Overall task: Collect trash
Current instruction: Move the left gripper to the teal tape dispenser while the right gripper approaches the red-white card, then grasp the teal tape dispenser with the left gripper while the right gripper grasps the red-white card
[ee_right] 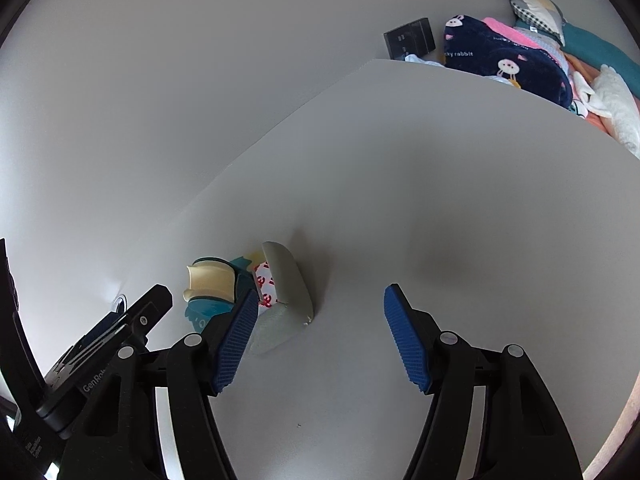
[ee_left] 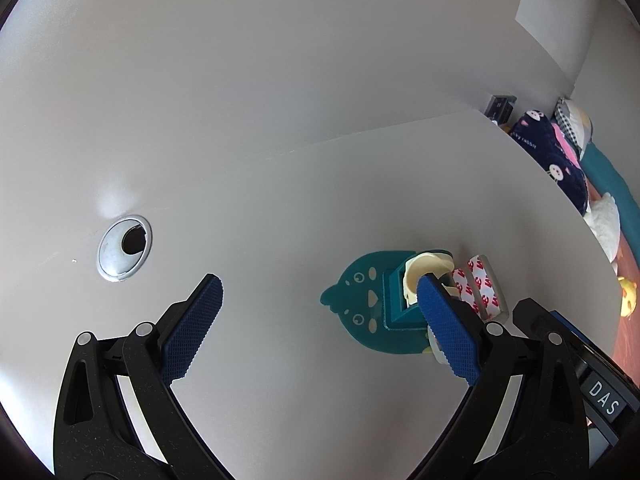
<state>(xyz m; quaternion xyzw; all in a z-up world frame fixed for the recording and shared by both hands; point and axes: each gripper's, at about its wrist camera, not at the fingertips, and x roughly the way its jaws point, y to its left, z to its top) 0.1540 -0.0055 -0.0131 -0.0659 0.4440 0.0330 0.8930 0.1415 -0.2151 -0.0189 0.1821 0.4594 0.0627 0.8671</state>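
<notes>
A teal bird-shaped tape dispenser with a cream tape roll lies on the white table; it also shows in the right wrist view. Beside it lie grey foam tape strips with red-printed white backing, also seen in the right wrist view. My left gripper is open and empty, its right finger just in front of the dispenser. My right gripper is open and empty, its left finger beside the foam tape.
A round cable grommet sits in the table at left. A wall rises behind the table. A bed with a navy rabbit blanket and pillows lies beyond the right edge. A dark box stands by the wall.
</notes>
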